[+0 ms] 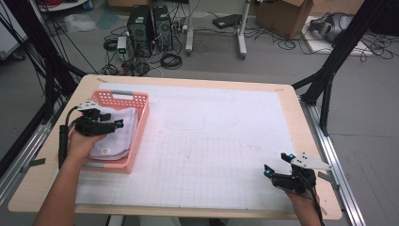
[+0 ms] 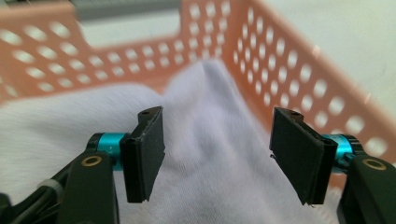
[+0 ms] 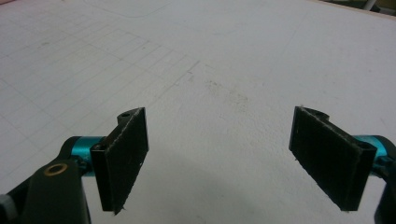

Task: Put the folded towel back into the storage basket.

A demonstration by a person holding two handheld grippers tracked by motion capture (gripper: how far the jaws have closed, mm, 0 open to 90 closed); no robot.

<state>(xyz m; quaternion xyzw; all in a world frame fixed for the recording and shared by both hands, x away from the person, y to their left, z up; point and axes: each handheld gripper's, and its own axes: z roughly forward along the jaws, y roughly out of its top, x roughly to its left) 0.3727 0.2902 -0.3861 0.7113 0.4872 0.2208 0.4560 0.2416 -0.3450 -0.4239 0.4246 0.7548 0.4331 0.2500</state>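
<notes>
A pink perforated basket (image 1: 141, 101) stands at the table's left side with a folded white cloth (image 1: 115, 139) inside it. My left gripper (image 1: 118, 123) hovers over the cloth, held in a hand that comes in from the lower left. In the left gripper view my left gripper (image 2: 217, 154) is open; the white cloth (image 2: 210, 116) lies just beyond the pads, and the basket wall (image 2: 280, 60) rises behind. My right gripper (image 1: 276, 163) rests near the table's front right corner. In the right gripper view my right gripper (image 3: 219, 158) is open over the bare gridded mat (image 3: 210, 70).
A white gridded mat (image 1: 211, 141) covers most of the wooden table (image 1: 291, 94). Beyond the table, computer towers (image 1: 150, 28), cables and a cardboard box (image 1: 287, 16) sit on the floor. Black frame struts (image 1: 329, 80) stand at the right.
</notes>
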